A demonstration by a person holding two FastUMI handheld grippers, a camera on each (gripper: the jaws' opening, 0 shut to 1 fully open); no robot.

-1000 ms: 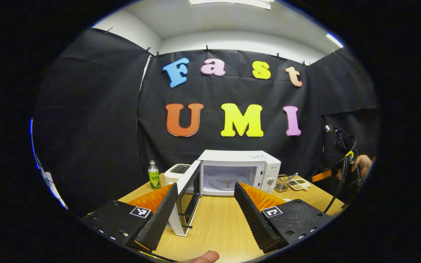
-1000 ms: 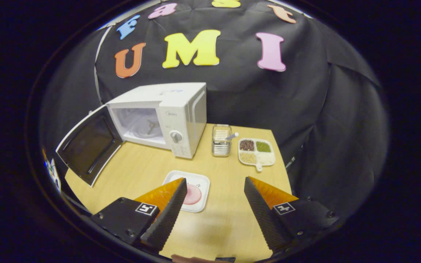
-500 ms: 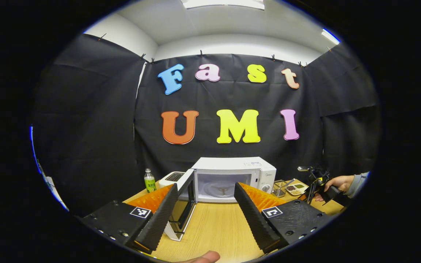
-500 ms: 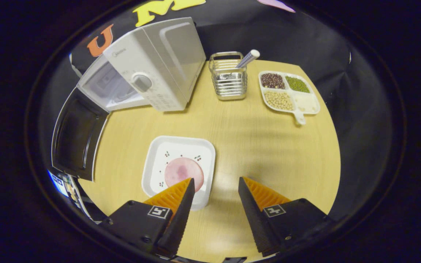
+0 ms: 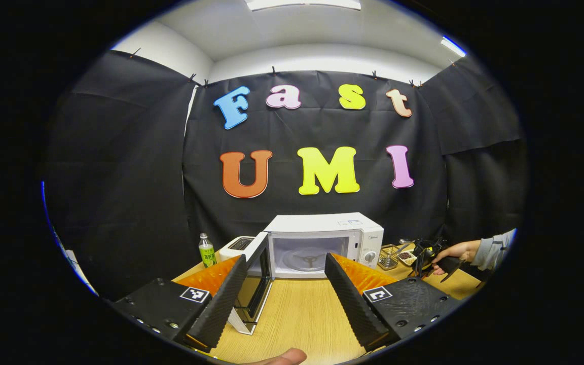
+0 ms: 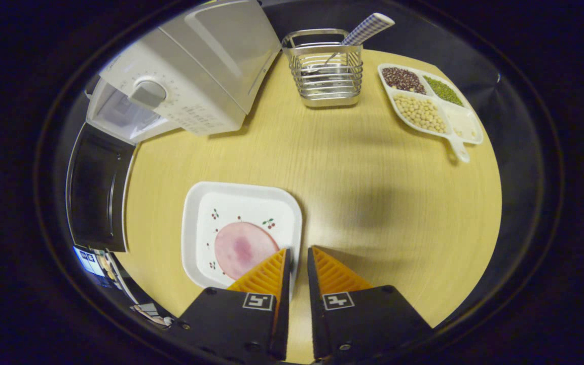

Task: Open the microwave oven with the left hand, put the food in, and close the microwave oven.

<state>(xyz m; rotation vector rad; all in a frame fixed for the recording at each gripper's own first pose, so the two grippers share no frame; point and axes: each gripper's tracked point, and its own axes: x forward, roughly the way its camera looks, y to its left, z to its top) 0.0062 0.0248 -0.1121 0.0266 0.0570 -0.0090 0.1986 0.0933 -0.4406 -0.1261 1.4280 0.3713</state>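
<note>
The white microwave [image 5: 322, 243] stands at the back of the table with its door [image 5: 259, 279] swung open to the left; its cavity holds just the turntable. My left gripper [image 5: 284, 276] hovers open in front of it, holding nothing. Near the front edge of the table, a white square plate [image 6: 241, 223] carries a pink slice of ham [image 6: 244, 248]. My right gripper [image 6: 298, 253] is shut on the plate's right rim, one finger inside the rim and one outside. The microwave [image 6: 185, 76] and its open door [image 6: 97, 192] lie to the upper left of the plate.
A wire utensil basket [image 6: 327, 76] and a divided dish of beans [image 6: 431, 104] sit to the right of the microwave. A green bottle [image 5: 206, 250] and a white toaster [image 5: 239, 246] stand to its left. Bare wooden table [image 6: 373, 203] lies between plate and microwave.
My right gripper came down to the plate and its wide-open fingers closed on the right rim. The left gripper backed away slightly from the open microwave.
</note>
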